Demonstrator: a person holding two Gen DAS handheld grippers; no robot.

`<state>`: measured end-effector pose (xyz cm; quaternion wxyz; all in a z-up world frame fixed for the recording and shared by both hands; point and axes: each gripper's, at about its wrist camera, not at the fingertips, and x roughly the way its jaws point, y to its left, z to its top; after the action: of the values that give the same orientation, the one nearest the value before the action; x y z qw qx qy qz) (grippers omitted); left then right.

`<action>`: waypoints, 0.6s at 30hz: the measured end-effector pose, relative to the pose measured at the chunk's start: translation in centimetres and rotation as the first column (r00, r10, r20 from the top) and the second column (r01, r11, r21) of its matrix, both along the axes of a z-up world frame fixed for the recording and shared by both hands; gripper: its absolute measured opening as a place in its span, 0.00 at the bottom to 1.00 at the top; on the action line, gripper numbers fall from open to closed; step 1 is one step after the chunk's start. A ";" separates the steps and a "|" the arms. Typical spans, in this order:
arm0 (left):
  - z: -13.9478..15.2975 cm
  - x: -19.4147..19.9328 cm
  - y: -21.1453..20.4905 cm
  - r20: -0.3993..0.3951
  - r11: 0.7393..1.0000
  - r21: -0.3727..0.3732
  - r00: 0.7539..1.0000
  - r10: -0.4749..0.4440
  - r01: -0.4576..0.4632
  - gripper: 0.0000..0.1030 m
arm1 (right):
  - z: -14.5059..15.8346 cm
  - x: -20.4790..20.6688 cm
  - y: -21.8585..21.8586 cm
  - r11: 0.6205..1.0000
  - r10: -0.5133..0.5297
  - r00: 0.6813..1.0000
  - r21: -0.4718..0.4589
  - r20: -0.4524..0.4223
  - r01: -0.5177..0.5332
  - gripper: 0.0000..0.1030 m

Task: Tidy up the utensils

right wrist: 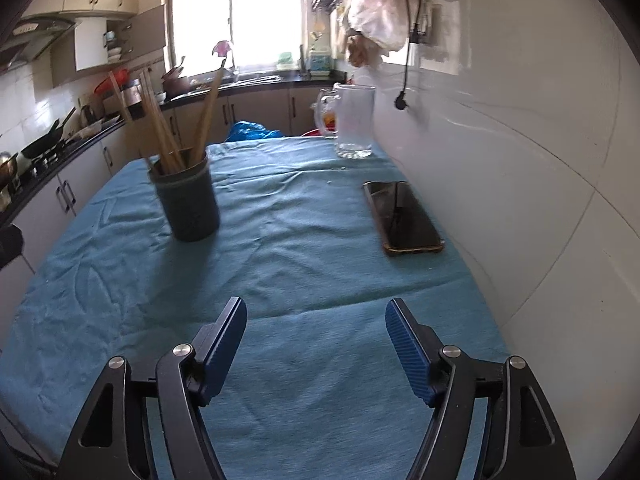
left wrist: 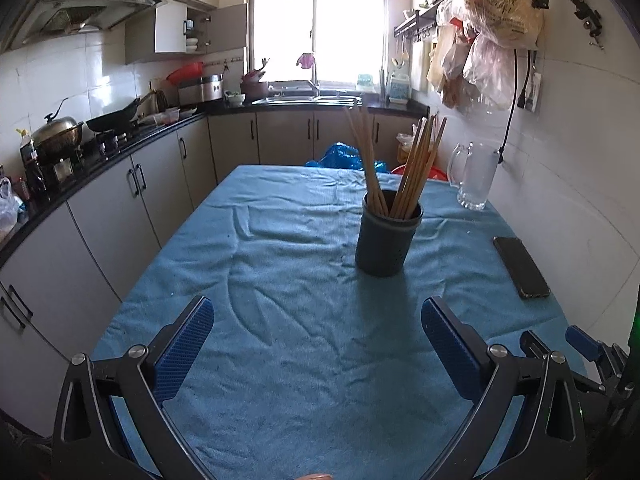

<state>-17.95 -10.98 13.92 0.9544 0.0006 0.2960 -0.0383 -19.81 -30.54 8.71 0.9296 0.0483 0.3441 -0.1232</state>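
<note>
A dark grey utensil holder (left wrist: 385, 236) stands upright on the blue tablecloth (left wrist: 280, 320), with several wooden chopsticks (left wrist: 416, 168) leaning out of it. It also shows in the right wrist view (right wrist: 187, 200) at the left, with the chopsticks (right wrist: 160, 128). My left gripper (left wrist: 318, 312) is open and empty, low over the cloth, short of the holder. My right gripper (right wrist: 316, 312) is open and empty over the near cloth, to the right of the holder. Part of the right gripper (left wrist: 584, 344) shows at the left wrist view's right edge.
A black phone (right wrist: 402, 216) lies near the right wall, also in the left wrist view (left wrist: 520, 266). A glass mug (right wrist: 354, 120) stands at the far right corner (left wrist: 474, 176). Kitchen cabinets and a stove counter (left wrist: 120, 136) run along the left.
</note>
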 end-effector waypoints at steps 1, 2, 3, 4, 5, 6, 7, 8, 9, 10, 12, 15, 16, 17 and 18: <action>-0.3 0.0 0.2 -0.010 1.000 -0.002 1.000 -0.004 0.004 1.00 | 0.0 0.1 0.2 1.000 0.002 1.000 0.001 -0.003 -0.002 0.75; -0.4 0.1 0.3 -0.015 1.000 -0.004 1.000 -0.006 0.006 1.00 | -0.1 0.2 0.5 1.000 0.005 1.000 -0.002 -0.007 -0.005 0.75; -0.6 0.1 0.5 -0.019 1.000 -0.006 1.000 -0.006 0.006 1.00 | -0.1 0.2 0.7 1.000 0.005 1.000 -0.005 -0.010 -0.005 0.76; -0.8 0.2 0.7 -0.026 1.000 -0.008 1.000 -0.006 0.006 1.00 | -0.2 0.3 0.9 1.000 0.005 1.000 -0.015 -0.016 -0.005 0.76; -0.8 0.3 0.8 -0.029 1.000 -0.011 1.000 -0.007 0.006 1.00 | -0.2 0.4 1.1 1.000 0.003 1.000 -0.021 -0.021 -0.004 0.76; -1.0 0.4 1.0 -0.035 1.000 -0.016 0.999 -0.006 0.006 1.00 | -0.3 0.4 1.2 1.000 0.001 1.000 -0.025 -0.024 -0.001 0.76; -1.2 0.5 1.1 -0.041 1.000 -0.019 0.999 -0.007 0.006 1.00 | -0.4 0.4 1.3 1.000 -0.002 1.000 -0.027 -0.029 0.001 0.76; -1.2 0.6 1.1 -0.045 1.000 -0.022 0.999 -0.009 0.008 1.00 | -0.4 0.4 1.3 1.000 -0.002 0.999 -0.027 -0.032 0.001 0.76; -1.4 0.7 1.2 -0.050 1.000 -0.025 0.999 -0.013 0.012 1.00 | -0.4 0.5 1.4 1.000 -0.003 0.999 -0.027 -0.034 0.002 0.76; -1.5 0.7 1.2 -0.053 1.000 -0.026 0.998 -0.015 0.013 1.00 | -0.4 0.5 1.5 1.000 -0.004 0.999 -0.030 -0.035 0.003 0.76; -1.8 0.8 1.3 -0.062 0.999 -0.028 0.998 -0.021 0.019 1.00 | -0.5 0.6 1.6 0.999 -0.005 0.999 -0.038 -0.040 0.003 0.76; -2.4 1.0 1.1 -0.079 0.999 -0.028 0.996 -0.032 0.030 1.00 | -0.6 0.8 1.7 0.999 -0.002 0.999 -0.041 -0.046 0.000 0.77; -2.5 1.0 1.0 -0.085 0.999 -0.029 0.996 -0.036 0.034 1.00 | -0.8 0.9 1.8 0.999 -0.001 0.999 -0.044 -0.050 -0.002 0.77; -2.7 1.0 0.9 -0.089 0.999 -0.029 0.995 -0.039 0.036 1.00 | -0.9 1.0 1.8 0.999 0.000 0.999 -0.046 -0.054 -0.003 0.77; -2.8 1.1 0.8 -0.093 0.999 -0.030 0.995 -0.041 0.039 1.00 | -1.1 1.2 1.7 0.999 0.000 0.998 -0.047 -0.058 -0.003 0.77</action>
<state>-16.84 -10.20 11.12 0.9384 -0.0085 0.3399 -0.0616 -18.65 -28.82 7.65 0.9201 0.0226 0.3681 -0.1320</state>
